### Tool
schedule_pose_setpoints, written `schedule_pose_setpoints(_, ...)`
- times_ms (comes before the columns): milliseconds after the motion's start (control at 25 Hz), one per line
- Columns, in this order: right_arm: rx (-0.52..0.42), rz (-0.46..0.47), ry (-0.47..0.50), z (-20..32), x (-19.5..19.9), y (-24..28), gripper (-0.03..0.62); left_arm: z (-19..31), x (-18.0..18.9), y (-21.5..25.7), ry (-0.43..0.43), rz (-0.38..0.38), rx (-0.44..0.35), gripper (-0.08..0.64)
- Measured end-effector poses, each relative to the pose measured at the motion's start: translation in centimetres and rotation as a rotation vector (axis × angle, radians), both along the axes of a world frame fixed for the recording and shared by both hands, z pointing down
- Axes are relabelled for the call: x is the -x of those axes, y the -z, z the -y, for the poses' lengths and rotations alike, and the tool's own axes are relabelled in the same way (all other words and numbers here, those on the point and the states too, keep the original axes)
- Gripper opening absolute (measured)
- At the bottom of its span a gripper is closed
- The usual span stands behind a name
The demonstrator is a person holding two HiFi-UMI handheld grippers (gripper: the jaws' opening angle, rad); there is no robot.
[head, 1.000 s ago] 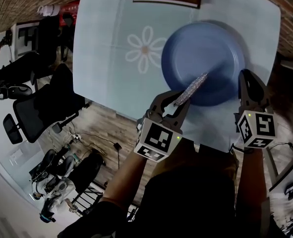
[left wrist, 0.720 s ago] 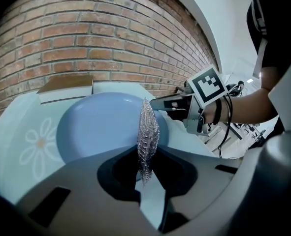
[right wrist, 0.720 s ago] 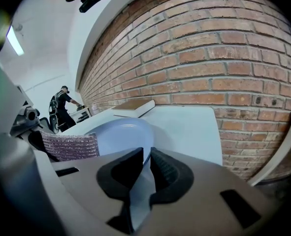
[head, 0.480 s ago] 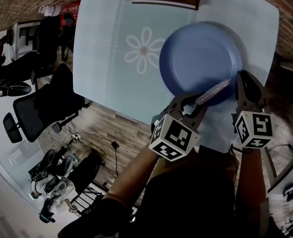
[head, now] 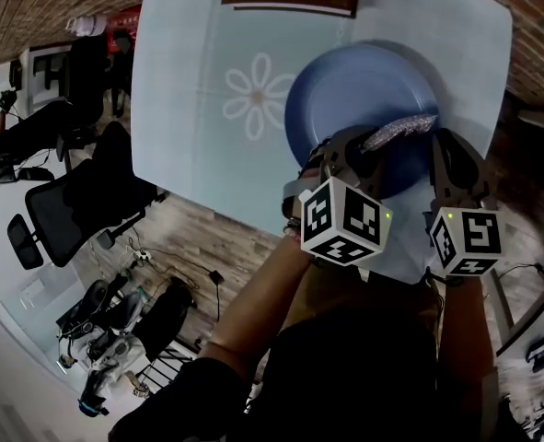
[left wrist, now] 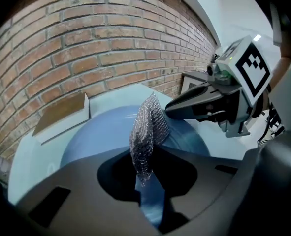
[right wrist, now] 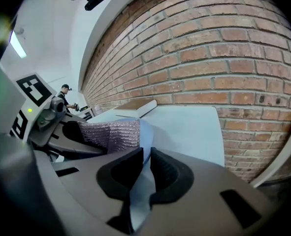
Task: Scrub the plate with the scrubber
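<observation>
Mesh scrubber (head: 402,129), clamped by left hand-held gripper (head: 362,147), should press flat while right hand-held gripper (head: 445,145) grips the plate (head: 345,95) rim

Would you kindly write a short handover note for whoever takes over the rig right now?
Left gripper: jaws shut on the scrubber, held over the right side of the plate.
Right gripper: jaws shut on the plate's right rim, steadying it on the table.
Done: both grasps are set and the scrubber is at the plate.
Left: scrub the plate's surface. I cannot tell how much has been covered.
</observation>
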State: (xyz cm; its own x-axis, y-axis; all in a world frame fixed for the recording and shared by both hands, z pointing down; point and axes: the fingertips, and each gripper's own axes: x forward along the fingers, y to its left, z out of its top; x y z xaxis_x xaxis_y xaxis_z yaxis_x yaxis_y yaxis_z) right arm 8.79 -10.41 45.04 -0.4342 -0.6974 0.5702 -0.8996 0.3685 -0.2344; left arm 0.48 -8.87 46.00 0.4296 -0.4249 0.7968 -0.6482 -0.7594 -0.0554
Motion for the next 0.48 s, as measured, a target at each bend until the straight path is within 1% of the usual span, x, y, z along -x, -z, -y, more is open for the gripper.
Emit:
schedule_pose_setpoints(240, 0.001, 0.008, 0.007, 0.1, 0.0, -0.1, 0.067, 2.9, 0.3, -0.2, 0.003, 0.04, -0.034, 0.075)
schedule_pose_setpoints(480, -0.004, 0.011, 0.009, 0.1, -0.2, -0.2, 0.067, 4.8, 1.3, -0.4, 0.04, 0.063, -0.058, 0.075)
